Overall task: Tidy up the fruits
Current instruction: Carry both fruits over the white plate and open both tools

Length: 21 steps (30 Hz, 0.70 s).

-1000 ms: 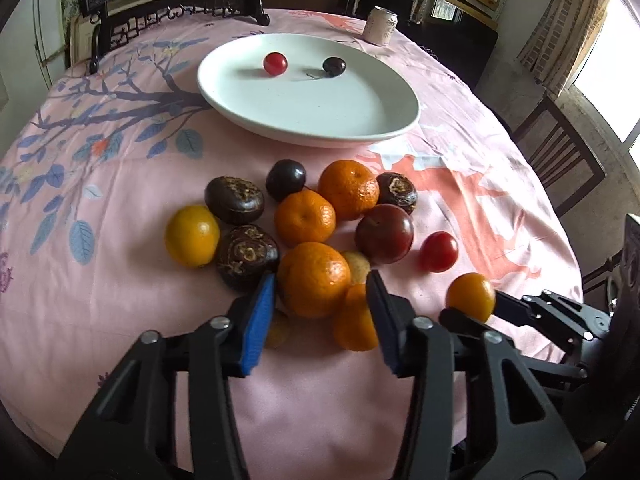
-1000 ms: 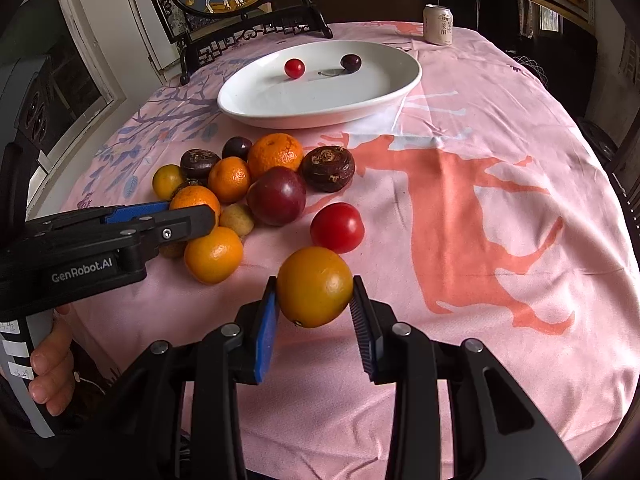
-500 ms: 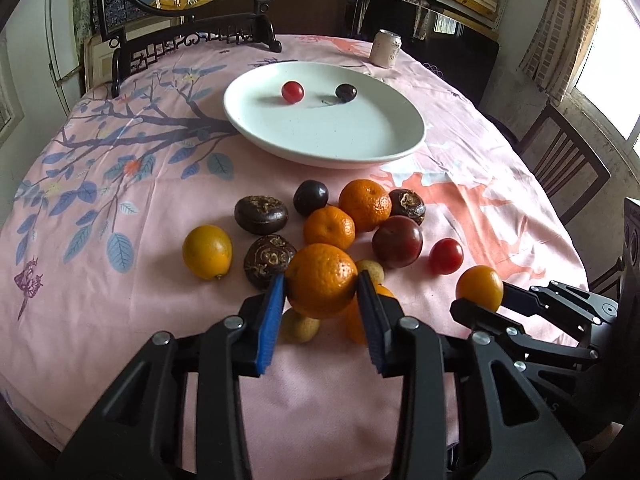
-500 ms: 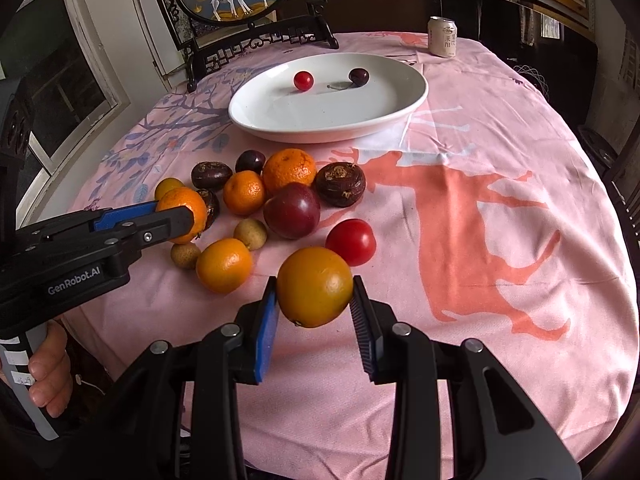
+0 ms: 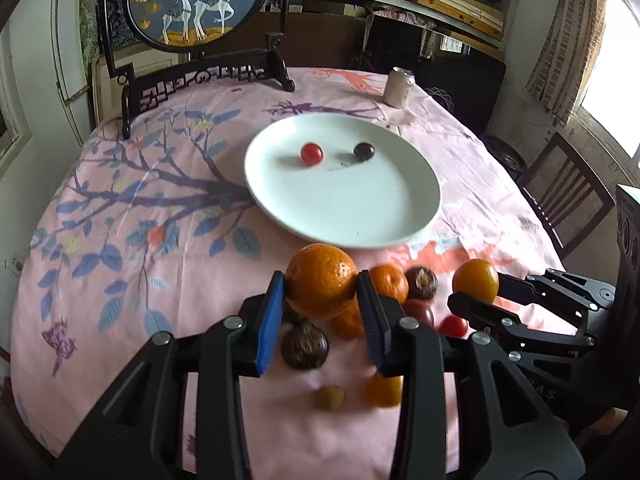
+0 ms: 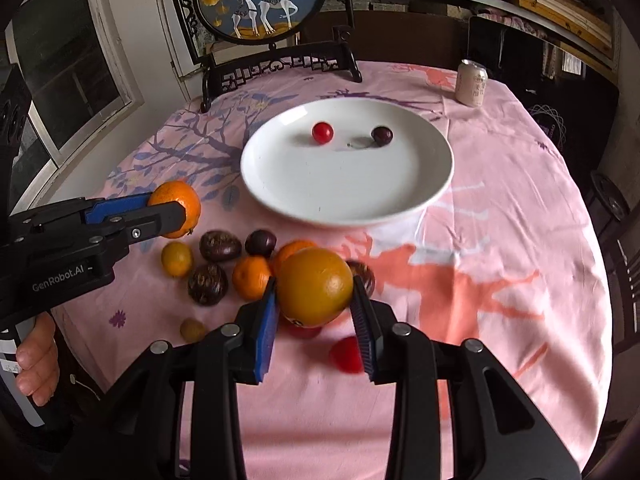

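— What's blurred?
— Loose fruit pile (image 6: 224,264) beneath me, half hidden by my fingers. Left gripper (image 5: 320,304) clamps a mandarin (image 5: 321,280); right gripper (image 6: 314,312) clamps an orange (image 6: 315,286).
— Ahead?
— White plate (image 5: 360,216), soda can (image 6: 472,82) beyond

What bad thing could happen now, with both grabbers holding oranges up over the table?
1. The left gripper pinches its round orange only at the sides, so it might slip and drop onto the fruit pile.
2. The right gripper holds another orange. Set down fast, either could roll across the white plate and knock the cherry tomato or dark cherry.
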{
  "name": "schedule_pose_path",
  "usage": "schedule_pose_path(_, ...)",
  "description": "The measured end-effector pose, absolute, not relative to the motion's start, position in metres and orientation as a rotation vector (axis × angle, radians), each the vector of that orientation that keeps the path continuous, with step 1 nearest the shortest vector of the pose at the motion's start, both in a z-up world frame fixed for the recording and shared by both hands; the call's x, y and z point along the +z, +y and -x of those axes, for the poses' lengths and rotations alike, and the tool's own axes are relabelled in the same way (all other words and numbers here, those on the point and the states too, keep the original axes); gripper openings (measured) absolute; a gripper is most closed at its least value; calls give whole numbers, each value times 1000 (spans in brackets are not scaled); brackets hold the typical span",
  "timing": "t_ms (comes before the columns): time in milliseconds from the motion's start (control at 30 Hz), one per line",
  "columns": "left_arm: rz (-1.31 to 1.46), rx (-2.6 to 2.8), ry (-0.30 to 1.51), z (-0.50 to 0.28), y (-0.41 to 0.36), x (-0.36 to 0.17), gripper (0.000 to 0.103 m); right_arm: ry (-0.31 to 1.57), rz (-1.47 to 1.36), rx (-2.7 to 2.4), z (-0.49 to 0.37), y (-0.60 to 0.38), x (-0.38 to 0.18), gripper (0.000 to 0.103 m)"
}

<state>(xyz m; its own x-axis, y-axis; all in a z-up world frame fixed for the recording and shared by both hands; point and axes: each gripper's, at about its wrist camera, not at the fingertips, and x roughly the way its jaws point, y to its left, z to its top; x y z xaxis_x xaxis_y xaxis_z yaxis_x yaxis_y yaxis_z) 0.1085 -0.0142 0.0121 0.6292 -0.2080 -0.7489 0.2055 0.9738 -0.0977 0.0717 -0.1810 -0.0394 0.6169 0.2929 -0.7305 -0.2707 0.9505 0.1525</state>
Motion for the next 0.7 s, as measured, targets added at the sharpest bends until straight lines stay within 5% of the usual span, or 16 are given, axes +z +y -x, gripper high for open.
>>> schedule_pose_path(367,14,-161,1002,-277,-33,-11,37,930,-3,318,-230,-169,-51,36)
schedule_pose_path(700,4,-162,1051,-315,-43,-40,38,1003,44,305,-277,-156,-85,36)
